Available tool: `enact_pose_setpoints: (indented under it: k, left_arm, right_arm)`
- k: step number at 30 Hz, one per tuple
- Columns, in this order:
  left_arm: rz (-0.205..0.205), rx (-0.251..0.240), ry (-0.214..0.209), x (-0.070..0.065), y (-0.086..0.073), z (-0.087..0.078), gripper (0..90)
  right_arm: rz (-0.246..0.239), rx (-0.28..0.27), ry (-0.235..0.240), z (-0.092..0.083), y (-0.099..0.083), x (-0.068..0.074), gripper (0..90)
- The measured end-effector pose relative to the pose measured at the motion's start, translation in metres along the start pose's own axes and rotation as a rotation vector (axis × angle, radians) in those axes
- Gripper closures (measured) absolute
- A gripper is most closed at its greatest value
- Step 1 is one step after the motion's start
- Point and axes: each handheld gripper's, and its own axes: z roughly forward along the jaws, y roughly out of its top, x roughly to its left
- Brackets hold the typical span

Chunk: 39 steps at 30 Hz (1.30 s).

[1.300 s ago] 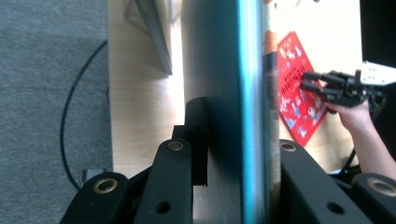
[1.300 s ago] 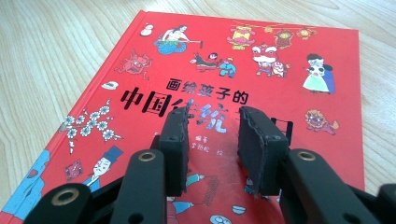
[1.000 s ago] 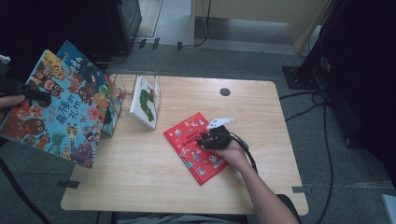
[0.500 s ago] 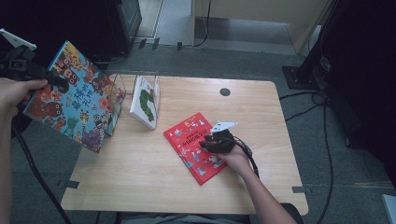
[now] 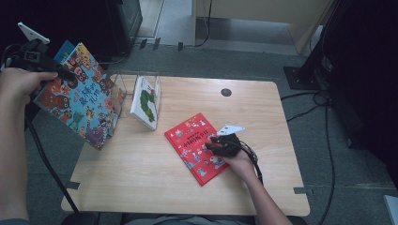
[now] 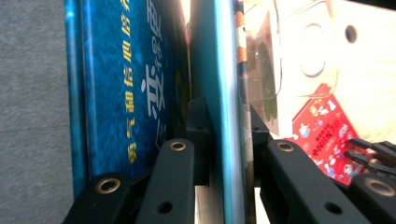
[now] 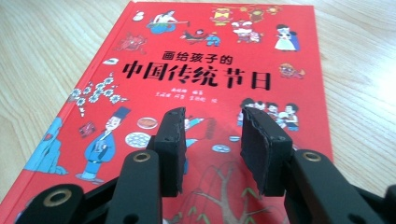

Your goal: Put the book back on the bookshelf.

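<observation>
My left gripper point(image 5: 63, 75) is held up off the table's left edge, shut on the edge of a colourful picture book point(image 5: 82, 101) that hangs tilted. Seen from the left gripper view, the jaws of the left gripper point(image 6: 229, 135) clamp the teal-edged book point(image 6: 224, 70), and a blue cover point(image 6: 126, 70) lies just behind one jaw. A red picture book point(image 5: 192, 140) lies flat on the table. My right gripper point(image 5: 217, 146) rests over the book's right part. In the right gripper view, the right gripper point(image 7: 212, 149) stands open above the red cover point(image 7: 201, 70) with nothing between its pads.
A clear acrylic book stand point(image 5: 123, 86) sits at the table's back left with a white caterpillar book point(image 5: 145, 101) leaning in it. A black round hole point(image 5: 226, 92) marks the wooden table point(image 5: 141, 178). Cables run over the floor on the right.
My left gripper has lifted and swung the colourful book to the right, closer to the stand. The right gripper has stayed on the red book.
</observation>
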Motion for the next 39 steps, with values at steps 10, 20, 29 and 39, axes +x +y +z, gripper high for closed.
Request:
enact_pose_setpoints:
  k: [10,20,29,39]
  left_arm:
    - [0.018,0.0,0.017,0.004,-0.001,-0.004,81.9]
    - [-0.004,-0.079,0.023,0.004,0.0,-0.016,81.9]
    - [-0.005,-0.052,0.03,-0.003,0.011,0.012,81.1]
    - [0.004,-0.079,0.005,-0.004,0.007,0.004,76.1]
  right_arm:
    - [-0.014,0.013,-0.02,-0.005,-0.008,0.003,60.7]
    - [-0.014,0.013,-0.01,-0.004,-0.008,0.003,61.1]
    - [-0.017,0.011,0.001,-0.002,-0.007,0.002,61.5]
    - [0.006,0.003,0.003,-0.004,-0.009,-0.002,61.2]
